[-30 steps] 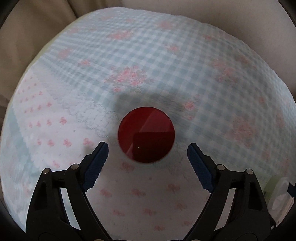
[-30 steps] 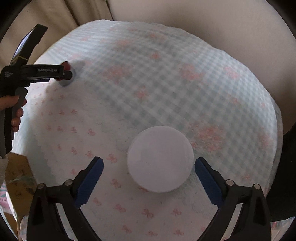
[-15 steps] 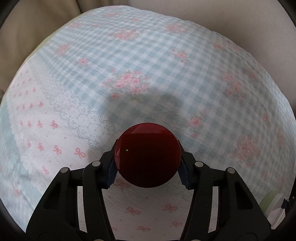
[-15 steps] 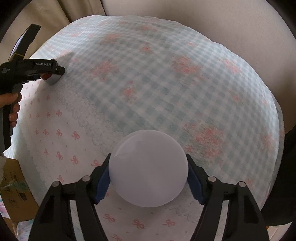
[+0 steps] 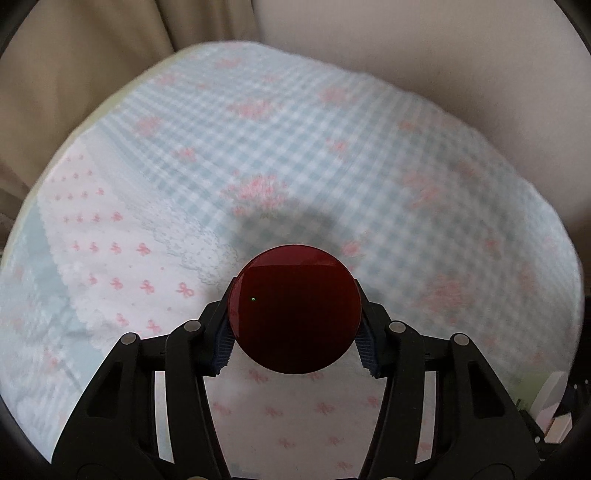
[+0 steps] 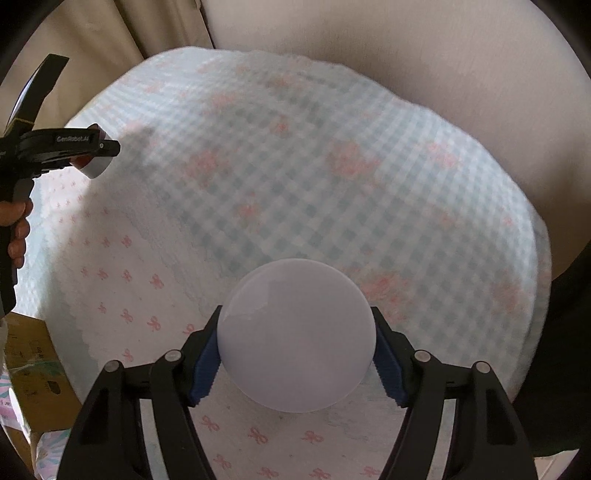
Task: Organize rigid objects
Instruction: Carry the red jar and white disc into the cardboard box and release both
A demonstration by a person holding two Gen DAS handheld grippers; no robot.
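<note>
Left gripper (image 5: 294,328): fingers clamped on a red disc (image 5: 294,309), one blue pad (image 5: 224,341) bearing on each side of its rim. The disc faces the camera flat-on, glossy and dark, and hides the fingertips behind it. A grey shadow lies on the cloth (image 5: 332,155) just beyond its upper edge; whether the disc clears the cloth cannot be judged from this view.

Right gripper (image 6: 296,349): fingers clamped on a white disc (image 6: 296,336) in the same manner — blue pads (image 6: 205,369) pressed to its left and right edges, face turned to the camera.

In the right wrist view the left gripper (image 6: 98,158) appears at the far left, over the cloth's left edge and well apart from the white disc. The object between its fingers shows there as a pale, slightly reddish block. The person's hand (image 6: 16,229) grips its handle below.

Surface: a table covered by a cloth in blue-and-white check with pink flower clusters, and a white panel with pink bows nearer the cameras. A cardboard box (image 6: 33,376) stands at lower left, below the table edge. Beige curtain (image 6: 110,33) behind.
</note>
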